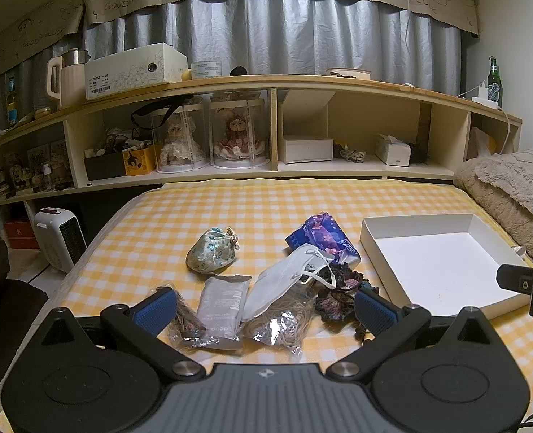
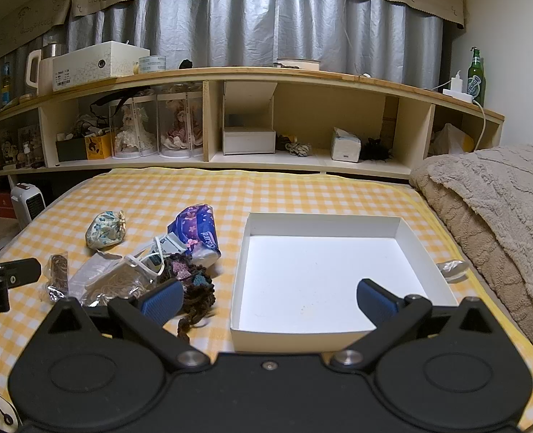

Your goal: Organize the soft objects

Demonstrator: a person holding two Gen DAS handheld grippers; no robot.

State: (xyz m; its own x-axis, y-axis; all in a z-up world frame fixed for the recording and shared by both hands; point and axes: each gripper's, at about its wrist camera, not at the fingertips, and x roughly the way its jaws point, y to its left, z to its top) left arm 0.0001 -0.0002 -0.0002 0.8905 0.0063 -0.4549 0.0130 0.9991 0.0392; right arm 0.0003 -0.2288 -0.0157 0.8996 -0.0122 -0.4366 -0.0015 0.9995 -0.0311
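Now, from the left wrist: the left gripper [image 1: 264, 305] hangs over the bed [image 1: 194, 209] with fingers [image 1: 156, 306] spread wide, holding nothing. Between them lies the heap — white face mask [image 1: 284, 281], grey packet [image 1: 221, 297], bag of rubber bands [image 1: 284, 323], dark crochet piece [image 1: 340, 288]. Beyond sit a floral pouch [image 1: 210, 250] and purple packet [image 1: 320, 236].

Over to the right wrist: the right gripper [image 2: 270, 299], fingers [image 2: 376, 299] apart and empty, hovers at the white box [image 2: 324, 222], which lies just beside the heap.

Bedsheet [image 2: 194, 195] yellow/wht check; box [image 2: 324, 227] wht; pouch [image 1: 212, 250] floral; packet [image 1: 324, 232] purple.
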